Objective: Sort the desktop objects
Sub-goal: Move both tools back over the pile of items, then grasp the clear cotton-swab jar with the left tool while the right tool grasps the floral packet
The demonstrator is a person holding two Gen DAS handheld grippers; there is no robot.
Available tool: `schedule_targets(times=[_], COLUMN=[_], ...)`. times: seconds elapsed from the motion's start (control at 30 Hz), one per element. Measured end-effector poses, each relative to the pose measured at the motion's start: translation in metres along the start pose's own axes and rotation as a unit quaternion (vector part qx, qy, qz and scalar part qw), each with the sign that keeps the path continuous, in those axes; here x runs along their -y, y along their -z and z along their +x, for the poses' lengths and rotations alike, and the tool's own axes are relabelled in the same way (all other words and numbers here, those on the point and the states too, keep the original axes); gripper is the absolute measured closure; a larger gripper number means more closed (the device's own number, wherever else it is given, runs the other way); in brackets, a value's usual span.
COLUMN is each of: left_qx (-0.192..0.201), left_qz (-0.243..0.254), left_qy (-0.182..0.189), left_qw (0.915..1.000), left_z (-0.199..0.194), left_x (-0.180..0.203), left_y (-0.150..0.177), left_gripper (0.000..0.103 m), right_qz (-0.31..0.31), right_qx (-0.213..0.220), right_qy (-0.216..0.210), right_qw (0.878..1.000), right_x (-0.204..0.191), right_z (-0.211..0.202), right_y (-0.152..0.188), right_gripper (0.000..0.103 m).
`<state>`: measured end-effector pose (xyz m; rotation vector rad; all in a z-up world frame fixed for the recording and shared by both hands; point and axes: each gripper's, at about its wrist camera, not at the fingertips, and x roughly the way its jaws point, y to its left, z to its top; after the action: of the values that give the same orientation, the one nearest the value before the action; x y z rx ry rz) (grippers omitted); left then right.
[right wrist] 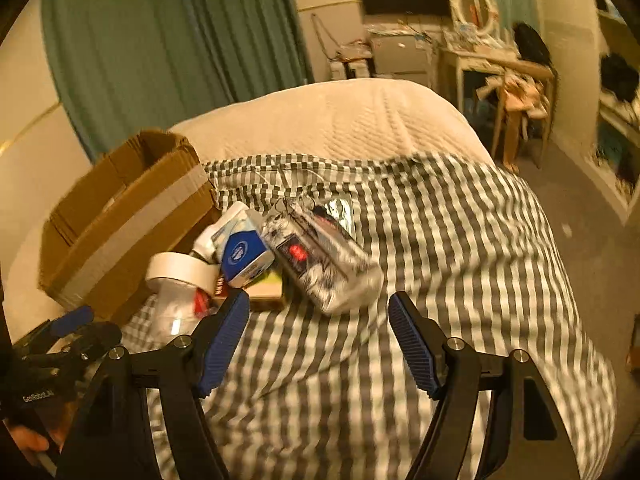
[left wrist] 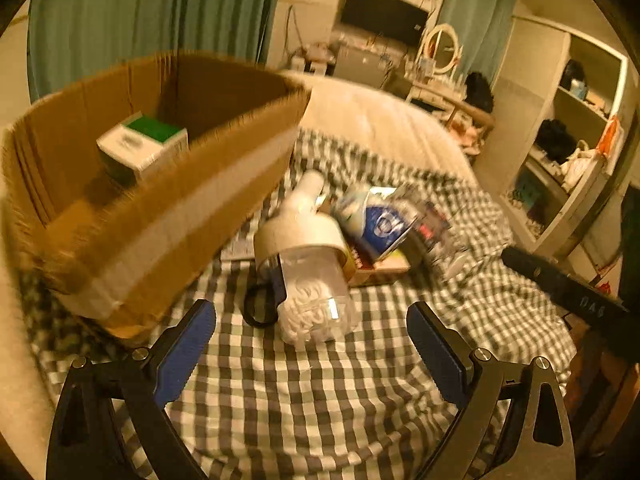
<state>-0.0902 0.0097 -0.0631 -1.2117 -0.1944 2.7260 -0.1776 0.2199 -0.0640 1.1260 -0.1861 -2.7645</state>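
Note:
A pile of objects lies on a checked blanket: a clear jar of cotton swabs, a roll of white tape around it, a white bottle, a blue-and-white pack and a black-and-white patterned pouch. An open cardboard box at the left holds a green-and-white carton. My left gripper is open, just short of the jar. My right gripper is open, just short of the pouch. Both are empty.
A cream quilt covers the far half of the bed. Beyond it are teal curtains, a dark screen, a dressing table with a round mirror and white shelves at the right. The bed edge drops off on the right.

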Motion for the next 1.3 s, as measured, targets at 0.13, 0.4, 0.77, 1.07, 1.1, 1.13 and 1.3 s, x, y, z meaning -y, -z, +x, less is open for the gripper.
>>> schedule_targets(times=[0.13,0.4,0.77,1.07,1.1,1.13,1.3], left_qx=[-0.025,-0.046,-0.081,-0.116,-0.125,-0.13,-0.124], left_qz=[-0.017,-0.002,0.024,0.021,0.024,0.022,0.001], left_qy=[-0.008,-0.006,0.023,0.034,0.031,0.031,0.04], left_qw=[0.9995,0.9989,0.9962,0.9924,0.9914,0.9908,0.9914], left_z=[0.034,0.07,0.087,0.053,0.049,0.043,0.015], left_x=[-0.005,-0.01,0.0,0.011,0.014,0.012,0.006], left_y=[0.0,0.001,0.002,0.003,0.005,0.008,0.012], left_gripper=[0.004,0.004,0.031,0.033,0.033,0.033,0.034], right_qz=[-0.067,-0.108,-0.088,-0.034,-0.024,-0.013,0.029], right_qx=[-0.007,-0.026,-0.073,-0.062,-0.062,-0.06,-0.054], right_qy=[0.013,0.012,0.015,0.038,0.044,0.046,0.043], right_qw=[0.998,0.994,0.993,0.997,0.997,0.997,0.997], right_x=[-0.003,0.009,0.01,0.019,0.021,0.023,0.013], right_z=[0.034,0.098,0.099,0.032,0.024,0.02,-0.017], right_y=[0.003,0.006,0.011,0.028,0.029,0.029,0.05], right_gripper=[0.029,0.024,0.062,0.066,0.066,0.066,0.066])
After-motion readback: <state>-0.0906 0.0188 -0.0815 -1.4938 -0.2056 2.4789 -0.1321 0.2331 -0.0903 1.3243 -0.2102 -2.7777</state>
